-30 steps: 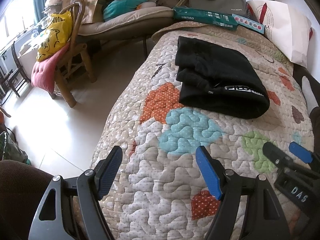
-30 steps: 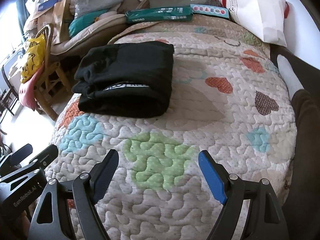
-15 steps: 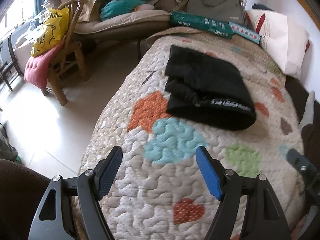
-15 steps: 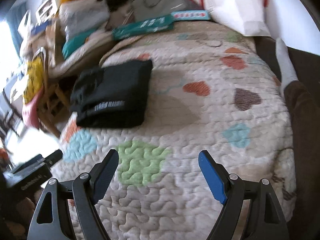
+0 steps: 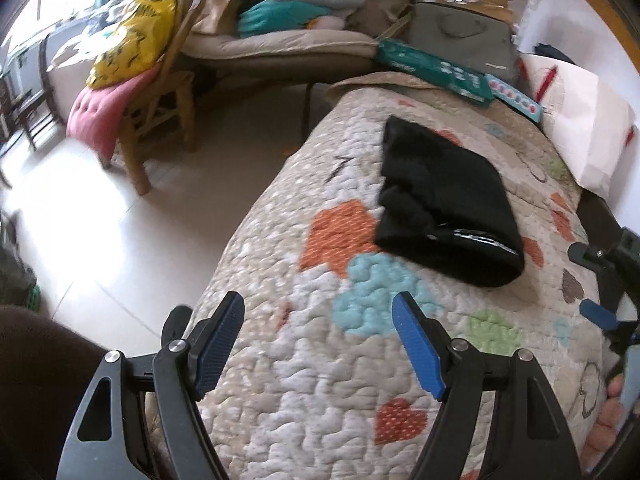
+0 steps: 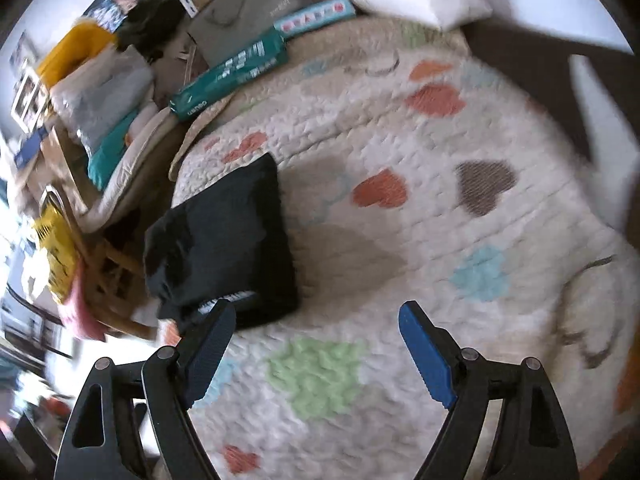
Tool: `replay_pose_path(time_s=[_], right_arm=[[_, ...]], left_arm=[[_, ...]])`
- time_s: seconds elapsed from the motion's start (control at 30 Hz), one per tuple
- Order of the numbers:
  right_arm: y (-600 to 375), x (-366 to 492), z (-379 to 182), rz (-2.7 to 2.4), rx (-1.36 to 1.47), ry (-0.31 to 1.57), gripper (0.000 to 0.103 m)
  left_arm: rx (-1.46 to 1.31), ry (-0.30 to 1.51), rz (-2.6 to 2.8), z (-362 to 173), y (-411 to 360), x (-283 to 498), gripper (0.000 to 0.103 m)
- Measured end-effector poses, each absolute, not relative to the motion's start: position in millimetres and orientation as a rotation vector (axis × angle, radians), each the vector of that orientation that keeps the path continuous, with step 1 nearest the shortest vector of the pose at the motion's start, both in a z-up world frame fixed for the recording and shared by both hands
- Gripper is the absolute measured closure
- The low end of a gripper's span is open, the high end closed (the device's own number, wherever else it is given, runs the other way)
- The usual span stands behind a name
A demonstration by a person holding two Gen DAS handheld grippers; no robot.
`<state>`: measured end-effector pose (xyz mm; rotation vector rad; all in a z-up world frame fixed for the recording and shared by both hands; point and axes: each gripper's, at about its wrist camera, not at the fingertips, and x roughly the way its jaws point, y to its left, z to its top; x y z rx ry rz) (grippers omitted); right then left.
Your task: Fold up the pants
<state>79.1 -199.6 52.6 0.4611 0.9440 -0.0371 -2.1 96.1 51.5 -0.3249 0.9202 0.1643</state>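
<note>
One pair of black pants point(image 5: 444, 204), folded into a thick rectangular bundle, lying on the quilted bed point(image 5: 320, 380) near its left edge. Long axis running away from the cameras; white-lettered band at the near end. Two hand-held grippers: left point(image 5: 318, 344) and right point(image 6: 316, 354), both spread wide, holding nothing, apart from the pants.

Little text can be read. On the end of the long green box point(image 6: 230, 76), light lettering is printed upside down; it appears to be "deuren", though this is uncertain. White lettering on the waistband of the folded black pants point(image 5: 446, 208) is blurred and cannot be made out.
</note>
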Motion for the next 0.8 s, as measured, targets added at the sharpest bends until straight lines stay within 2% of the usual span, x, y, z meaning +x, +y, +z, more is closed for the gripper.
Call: replay_pose_path(time_s=[0.1, 0.23, 0.43, 0.5, 0.63, 0.8], right_arm=[[-192.6, 84.1, 38.7, -0.022, 0.451, 0.930, 0.015], [-192.6, 96.9, 22.3, 0.002, 0.447, 0.930, 0.015], [-197.0, 123.3, 24.3, 0.068, 0.450, 0.879, 0.015], [-196.0, 119.5, 32.5, 0.081, 0.405, 0.823, 0.015], [-192.7, 104.9, 48.3, 0.081, 0.287, 0.717, 0.014], [-191.6, 98.6, 49.7, 0.072, 0.253, 0.690, 0.013]], left_arm=[[-0.333, 0.904, 0.208, 55.0, 99.7, 0.6, 0.027], [-0.208, 0.771, 0.237, 82.8, 83.5, 2.7, 0.026], [-0.083, 0.546, 0.244, 120.3, 60.9, 19.3, 0.000], [-0.079, 0.480, 0.265, 127.3, 56.1, 28.3, 0.000], [-0.150, 0.601, 0.151, 120.1, 56.0, 68.6, 0.000], [-0.125, 0.705, 0.164, 96.0, 63.7, 80.9, 0.000]])
